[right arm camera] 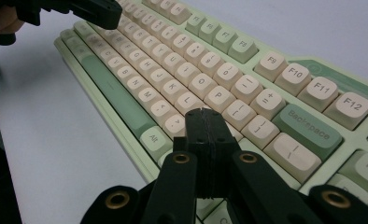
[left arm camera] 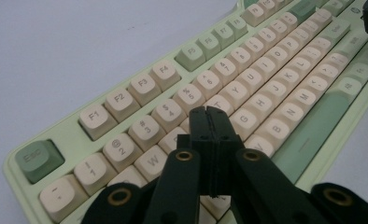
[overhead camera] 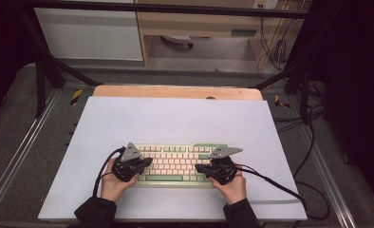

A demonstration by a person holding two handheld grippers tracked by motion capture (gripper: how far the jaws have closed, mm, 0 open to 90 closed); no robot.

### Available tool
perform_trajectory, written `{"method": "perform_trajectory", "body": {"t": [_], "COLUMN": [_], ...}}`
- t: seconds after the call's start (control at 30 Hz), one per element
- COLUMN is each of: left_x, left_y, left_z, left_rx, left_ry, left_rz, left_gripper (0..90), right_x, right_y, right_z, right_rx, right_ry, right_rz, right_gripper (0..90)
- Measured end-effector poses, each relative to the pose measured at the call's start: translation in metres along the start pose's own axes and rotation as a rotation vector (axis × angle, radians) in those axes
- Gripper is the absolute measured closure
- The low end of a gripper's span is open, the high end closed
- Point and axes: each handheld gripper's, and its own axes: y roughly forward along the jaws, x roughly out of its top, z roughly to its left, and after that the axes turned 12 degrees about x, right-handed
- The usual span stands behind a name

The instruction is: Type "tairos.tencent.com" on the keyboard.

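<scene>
Sleeves and hands come in at the near edge of the high view, and each hand carries a tool over the keyboard (overhead camera: 175,164), which lies on the pale sheet covering the bench (overhead camera: 175,118), toward the sheet's near side. Left tool (overhead camera: 147,162) sits over the keyboard's left end, right tool (overhead camera: 200,168) over its right end, their tips pointing at each other across the keys.

Over to the left gripper view: the left tool (left arm camera: 210,112) has its two black jaws pressed flat together with nothing between them, tips above the letter rows of the keyboard (left arm camera: 266,60), near the R and T keys.

Now the right gripper view: the right tool (right arm camera: 203,113) is likewise fully closed and empty, tips just beside the L key on the keyboard (right arm camera: 219,56). At that keyboard's far end the left tool (right arm camera: 105,16) hangs over the keys.
</scene>
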Motion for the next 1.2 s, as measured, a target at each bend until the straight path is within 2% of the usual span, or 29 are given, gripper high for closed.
{"method": "perform_trajectory", "body": {"t": [0.4,0.83,1.2], "left_x": [-0.015,-0.028,-0.029], "left_y": [-0.017,-0.027,-0.028], "left_z": [0.011,0.025,0.026], "left_rx": [0.005,0.015,0.016], "left_ry": [-0.017,-0.051,-0.054], "left_rz": [-0.012,-0.013,-0.017], "left_gripper": [89.8,89.8,89.8], "right_x": [0.012,0.025,0.031], "right_y": [0.004,0.025,0.043], "right_z": [0.003,0.001,-0.001], "right_rx": [0.002,0.001,-0.01], "right_ry": [-0.004,0.009,0.007], "right_rz": [-0.017,-0.018,-0.003], "right_gripper": [90.0,90.0,90.0]}}
